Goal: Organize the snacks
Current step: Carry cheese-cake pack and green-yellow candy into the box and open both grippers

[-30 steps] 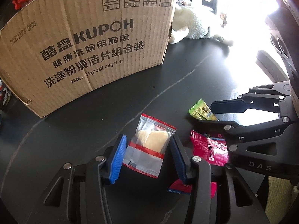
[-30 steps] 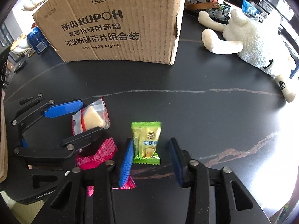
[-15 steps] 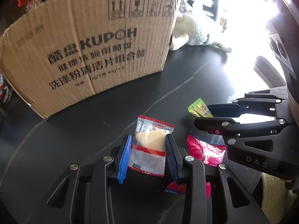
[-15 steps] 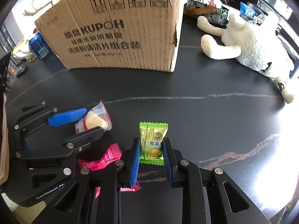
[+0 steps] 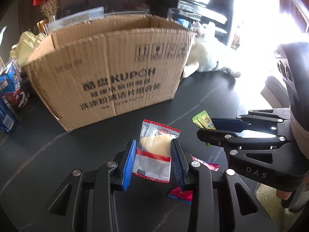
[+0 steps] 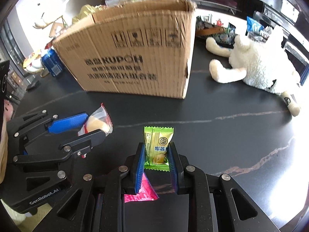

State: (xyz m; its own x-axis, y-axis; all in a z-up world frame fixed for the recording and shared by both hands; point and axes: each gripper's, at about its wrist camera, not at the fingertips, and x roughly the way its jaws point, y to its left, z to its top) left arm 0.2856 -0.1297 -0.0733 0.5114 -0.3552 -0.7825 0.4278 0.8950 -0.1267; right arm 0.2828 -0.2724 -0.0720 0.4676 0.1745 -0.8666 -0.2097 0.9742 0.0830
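— What have I got in each hand right now?

— My left gripper [image 5: 152, 160] is clamped on the clear snack packet [image 5: 154, 154] with the red edges and the pale cake inside. A second ago its blue pads stood wider around that packet on the tabletop [image 5: 67, 150]; now they press its sides. My right gripper [image 6: 156, 162] is closed tight on the green snack packet [image 6: 157, 147], which a second ago lay loose between wider fingers.

— Are they off the surface?

— Both packets look lifted compared with before. The cardboard box [image 5: 108, 73] sits lower in both views now, so I can see its open top, which was cut off earlier.

— Anything left behind?

— The pink packet [image 6: 143, 193] lies on the tabletop near the front edge, under my right gripper, where it was. The white plush toy [image 6: 256, 65] lies beyond the box's right corner, unmoved.
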